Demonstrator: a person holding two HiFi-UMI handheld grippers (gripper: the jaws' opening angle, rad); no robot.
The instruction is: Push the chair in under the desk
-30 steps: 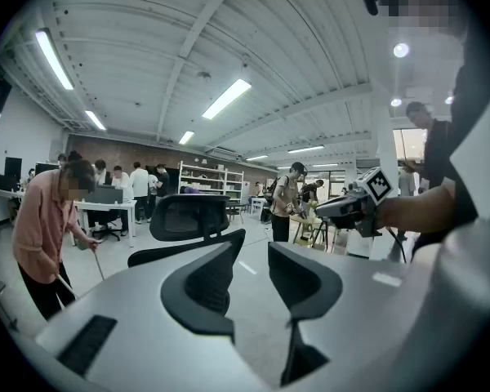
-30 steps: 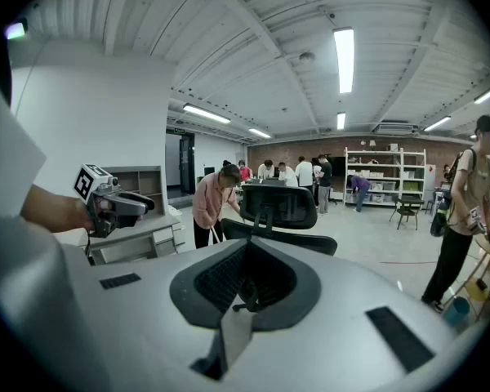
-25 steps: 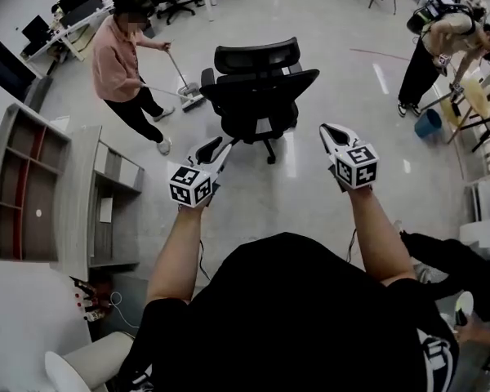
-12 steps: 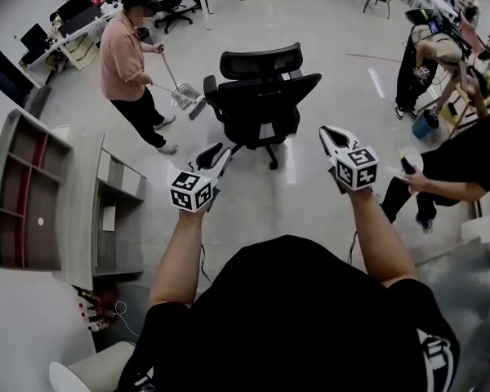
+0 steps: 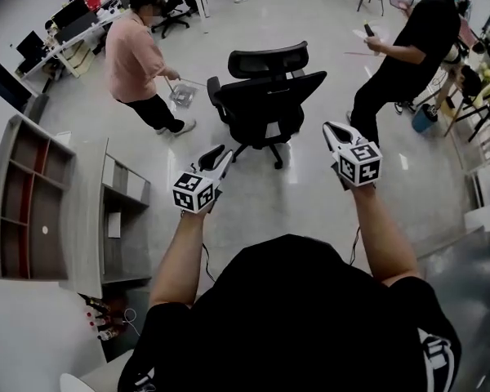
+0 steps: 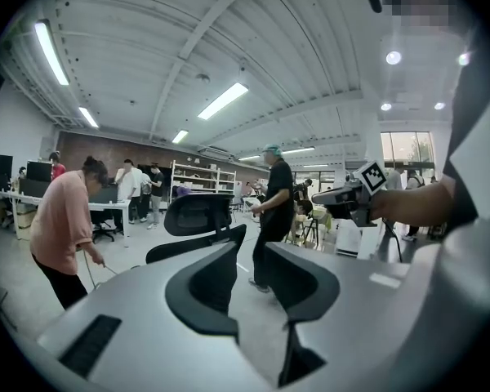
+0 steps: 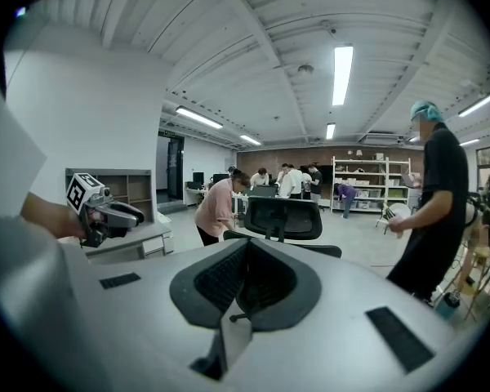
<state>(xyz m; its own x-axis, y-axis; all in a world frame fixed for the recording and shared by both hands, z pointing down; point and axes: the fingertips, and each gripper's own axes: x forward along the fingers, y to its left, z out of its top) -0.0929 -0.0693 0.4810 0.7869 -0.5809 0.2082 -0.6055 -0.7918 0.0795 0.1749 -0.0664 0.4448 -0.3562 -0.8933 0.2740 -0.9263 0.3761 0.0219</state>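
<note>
- Chair (image 5: pixel 265 96): black mesh, headrest, castor base, standing free.
- Left gripper (image 5: pixel 219 155), short of chair: jaws slightly apart, just been closing, nothing between.
- Right gripper (image 5: pixel 333 131), likewise short: jaws together, empty.
- Desk (image 5: pixel 86 211), seemingly, well left of chair.

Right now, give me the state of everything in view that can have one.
chair: upright, standing well apart from the desk, touched by neither gripper.
left gripper: slightly open, jaws have just been closing, nothing between them.
right gripper: shut, empty.
</note>
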